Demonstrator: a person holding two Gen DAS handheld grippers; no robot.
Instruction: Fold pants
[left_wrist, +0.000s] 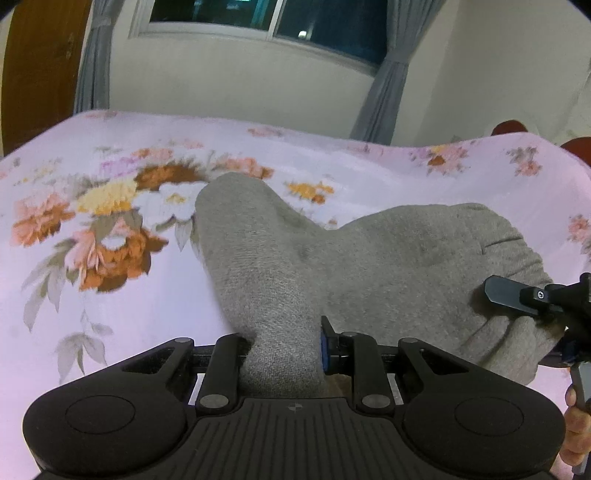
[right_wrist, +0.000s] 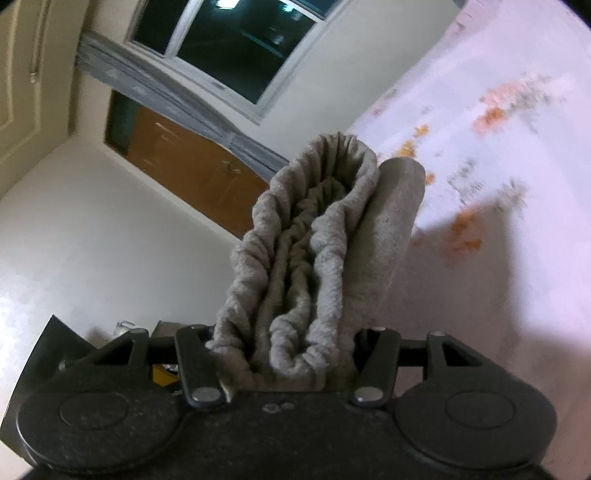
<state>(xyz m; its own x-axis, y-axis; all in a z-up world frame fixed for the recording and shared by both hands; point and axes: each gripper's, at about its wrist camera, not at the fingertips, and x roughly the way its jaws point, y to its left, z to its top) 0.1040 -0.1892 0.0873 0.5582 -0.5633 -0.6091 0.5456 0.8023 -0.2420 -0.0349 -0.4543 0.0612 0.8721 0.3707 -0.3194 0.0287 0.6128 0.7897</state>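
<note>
The grey pants (left_wrist: 388, 254) lie partly on the floral pink bedsheet (left_wrist: 110, 314), bunched and lifted at the near side. My left gripper (left_wrist: 282, 354) is shut on a thick fold of the grey pants, which rises between its jaws. My right gripper (left_wrist: 532, 314) shows at the right edge of the left wrist view, clamped on the pants' right edge. In the right wrist view my right gripper (right_wrist: 288, 362) is shut on the ruffled elastic waistband (right_wrist: 310, 236), which stands up in front of the camera. The fingertips are hidden by cloth.
The bedsheet (right_wrist: 498, 184) covers the bed. Behind it are a white wall, a dark window (left_wrist: 258, 14) with grey curtains (left_wrist: 384, 96), and a brown door (left_wrist: 40, 62). A red object (left_wrist: 576, 146) sits at the bed's far right.
</note>
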